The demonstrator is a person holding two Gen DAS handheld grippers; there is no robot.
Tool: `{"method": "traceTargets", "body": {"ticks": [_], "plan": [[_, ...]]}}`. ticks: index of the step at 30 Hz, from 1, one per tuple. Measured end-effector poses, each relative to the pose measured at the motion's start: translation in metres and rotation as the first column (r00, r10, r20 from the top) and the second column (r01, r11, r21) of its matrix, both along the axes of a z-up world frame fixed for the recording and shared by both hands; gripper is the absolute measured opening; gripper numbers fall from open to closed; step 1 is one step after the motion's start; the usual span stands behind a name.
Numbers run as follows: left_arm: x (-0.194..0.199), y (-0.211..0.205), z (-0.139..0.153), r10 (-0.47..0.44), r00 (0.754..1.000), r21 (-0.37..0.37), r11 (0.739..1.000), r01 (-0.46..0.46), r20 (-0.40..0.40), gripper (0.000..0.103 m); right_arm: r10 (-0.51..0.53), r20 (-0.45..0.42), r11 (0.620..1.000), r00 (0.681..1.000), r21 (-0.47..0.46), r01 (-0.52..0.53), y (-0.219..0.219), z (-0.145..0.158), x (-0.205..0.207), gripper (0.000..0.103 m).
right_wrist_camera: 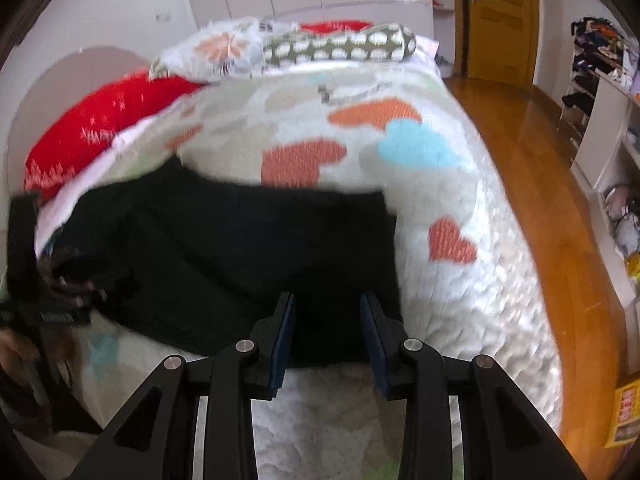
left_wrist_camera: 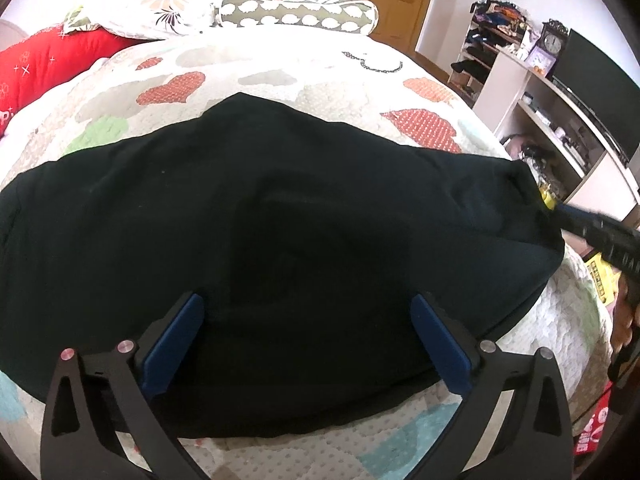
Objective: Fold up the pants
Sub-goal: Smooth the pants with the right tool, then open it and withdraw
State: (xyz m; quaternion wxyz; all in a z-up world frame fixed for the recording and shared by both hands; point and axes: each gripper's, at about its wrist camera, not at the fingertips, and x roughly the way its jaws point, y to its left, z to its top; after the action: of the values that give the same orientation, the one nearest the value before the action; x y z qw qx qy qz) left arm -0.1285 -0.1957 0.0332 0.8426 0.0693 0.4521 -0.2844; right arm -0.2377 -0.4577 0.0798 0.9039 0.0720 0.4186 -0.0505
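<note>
Black pants [left_wrist_camera: 280,220] lie folded in a wide flat block on the heart-patterned quilt [left_wrist_camera: 248,68]. My left gripper [left_wrist_camera: 306,312] hovers over their near edge with its blue pads wide apart and nothing between them. In the left wrist view the right gripper [left_wrist_camera: 592,228] comes in from the right and touches the pants' right corner. In the right wrist view my right gripper [right_wrist_camera: 328,316] sits over the pants [right_wrist_camera: 248,248] near their right edge, jaws part open, no cloth clearly pinched. That view is motion-blurred.
Red pillows [left_wrist_camera: 52,64], a floral pillow and a bolster [left_wrist_camera: 296,12] lie at the bed's head. White shelves with a clock and a dark screen [left_wrist_camera: 592,92] stand to the right. A wooden floor [right_wrist_camera: 532,184] and door [right_wrist_camera: 500,16] lie beyond the bed's right edge.
</note>
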Motion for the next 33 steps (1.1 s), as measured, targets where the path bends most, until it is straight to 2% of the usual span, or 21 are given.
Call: {"method": "traceTargets", "body": {"ticks": [3,6,8,12,17,18,20,22,23,26,33], "plan": [[-0.004,-0.001,-0.002,-0.004,1.000,0.009,1.000,0.004,0.023,0.103,0.048,0.021,0.999,0.999,-0.009,-0.048,0.010,0.009,0.020,0.038],[-0.006,-0.002,-0.004,-0.008,0.999,0.014,1.000,0.007,0.038,0.103,0.120,0.030,0.990,0.992,-0.075,-0.118,0.029,0.008,0.050,0.045],[-0.006,-0.002,-0.004,-0.011,0.999,0.013,1.000,0.011,0.041,0.103,0.163,0.006,0.980,0.987,-0.118,-0.161,0.038,0.003,0.070,0.049],[-0.006,-0.002,-0.004,-0.013,0.999,0.006,1.000,0.013,0.038,0.103,0.226,-0.077,0.959,0.971,-0.157,-0.236,0.046,-0.015,0.103,0.049],[-0.005,-0.002,-0.005,-0.013,0.999,0.009,1.000,0.012,0.041,0.103,0.277,-0.150,0.936,0.949,-0.182,-0.302,0.050,-0.032,0.121,0.047],[-0.005,-0.003,-0.005,-0.012,0.999,0.009,1.000,0.011,0.041,0.103,0.282,-0.151,0.935,0.948,-0.181,-0.307,0.050,-0.033,0.121,0.046],[-0.005,-0.003,-0.005,-0.011,0.999,0.012,1.000,0.010,0.041,0.103,0.288,-0.156,0.932,0.945,-0.182,-0.315,0.050,-0.034,0.121,0.032],[-0.005,-0.004,-0.005,-0.009,0.999,0.018,1.000,0.008,0.041,0.103,0.273,-0.149,0.930,0.950,-0.213,-0.301,0.050,-0.031,0.120,0.008],[-0.005,-0.005,-0.005,-0.008,0.999,0.018,1.000,0.007,0.040,0.103,0.264,-0.141,0.930,0.954,-0.225,-0.290,0.051,-0.029,0.119,0.003],[-0.005,-0.005,-0.006,-0.006,0.999,0.017,1.000,0.005,0.038,0.103,0.248,-0.115,0.940,0.962,-0.213,-0.268,0.046,-0.023,0.117,0.003],[-0.004,-0.005,-0.006,-0.008,0.999,0.015,1.000,0.007,0.039,0.103,0.216,-0.125,0.945,0.968,-0.221,-0.240,0.044,-0.030,0.124,0.002]]}}
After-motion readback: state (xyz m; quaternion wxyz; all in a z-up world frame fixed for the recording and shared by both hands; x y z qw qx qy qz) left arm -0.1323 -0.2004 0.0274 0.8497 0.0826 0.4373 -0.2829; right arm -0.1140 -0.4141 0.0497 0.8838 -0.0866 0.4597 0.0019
